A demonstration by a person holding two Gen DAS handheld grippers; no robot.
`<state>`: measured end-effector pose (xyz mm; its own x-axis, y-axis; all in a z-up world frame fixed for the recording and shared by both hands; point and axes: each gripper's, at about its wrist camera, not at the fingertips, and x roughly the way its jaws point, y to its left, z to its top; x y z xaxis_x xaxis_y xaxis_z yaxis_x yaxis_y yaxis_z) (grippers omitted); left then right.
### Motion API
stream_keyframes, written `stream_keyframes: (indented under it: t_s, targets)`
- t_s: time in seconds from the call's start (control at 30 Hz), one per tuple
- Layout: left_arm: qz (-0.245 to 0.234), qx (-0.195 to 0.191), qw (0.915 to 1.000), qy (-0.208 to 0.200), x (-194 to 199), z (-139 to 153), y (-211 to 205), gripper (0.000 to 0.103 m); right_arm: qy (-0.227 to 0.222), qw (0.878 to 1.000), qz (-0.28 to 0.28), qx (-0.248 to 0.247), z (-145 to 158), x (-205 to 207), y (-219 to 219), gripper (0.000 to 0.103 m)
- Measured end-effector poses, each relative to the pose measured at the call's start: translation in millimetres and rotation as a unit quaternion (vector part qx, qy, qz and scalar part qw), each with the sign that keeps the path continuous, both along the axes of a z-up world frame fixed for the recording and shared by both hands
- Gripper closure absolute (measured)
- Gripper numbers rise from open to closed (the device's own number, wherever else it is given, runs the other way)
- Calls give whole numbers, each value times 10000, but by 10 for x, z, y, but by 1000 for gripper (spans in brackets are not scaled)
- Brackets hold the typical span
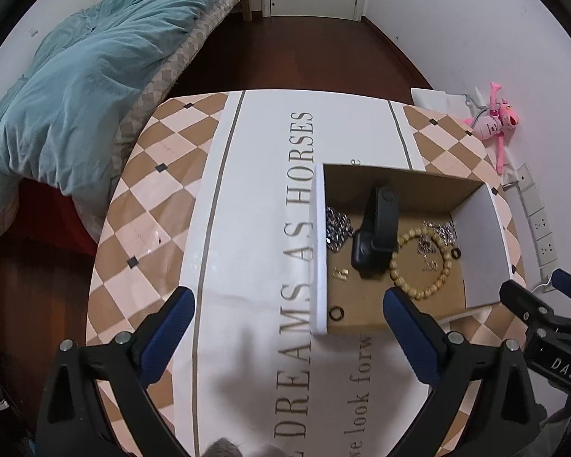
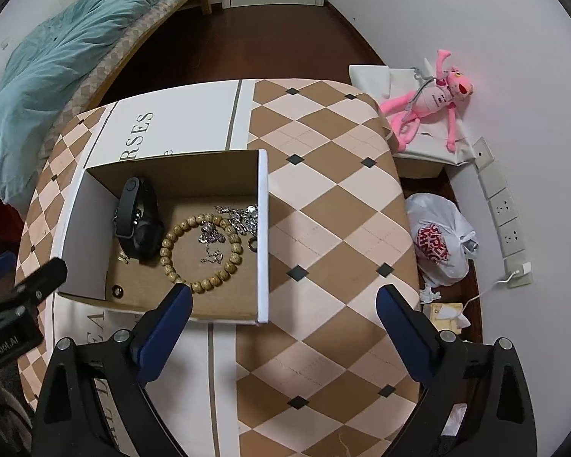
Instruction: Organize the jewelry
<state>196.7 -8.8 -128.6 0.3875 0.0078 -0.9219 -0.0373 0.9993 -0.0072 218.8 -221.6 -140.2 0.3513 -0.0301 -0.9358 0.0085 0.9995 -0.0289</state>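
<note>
An open cardboard box (image 1: 319,251) (image 2: 262,236) with white outer walls stands on the table. Inside lie a black smartwatch (image 1: 375,236) (image 2: 139,224), a wooden bead bracelet (image 1: 422,262) (image 2: 201,253), silver chains (image 1: 436,236) (image 2: 234,224), another silver chain (image 1: 337,230) by the left wall, a small gold piece (image 1: 340,275) and black rings (image 1: 337,312) (image 2: 117,291). My left gripper (image 1: 289,339) is open and empty above the table, left of the box's near corner. My right gripper (image 2: 283,335) is open and empty above the box's near right corner.
The table (image 1: 148,205) (image 2: 323,198) has a diamond-pattern cover with a white lettered runner. A bed with a teal duvet (image 1: 76,87) is at the left. A pink plush toy (image 2: 434,103), a white plastic bag (image 2: 441,240) and wall sockets (image 2: 502,205) are at the right.
</note>
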Motion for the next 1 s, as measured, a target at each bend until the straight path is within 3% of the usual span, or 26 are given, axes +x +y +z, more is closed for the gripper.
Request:
stream_keyframes:
  t_s: [0.2,0.77,1.0]
  targets:
    - [37,55,9995,-308,-245,221,-24,2,-323,9995,-52,-25,272,-262,-35,4]
    - [-72,38,9859,-1672,-1305,1489,-139,2,-1636,9864,-170,-25,1513,-1502,-99,4]
    - [11,4,9821,-1881,-1570,1753,-109,2,-2003,9795,-177,-95,1901,-1875,-80,0]
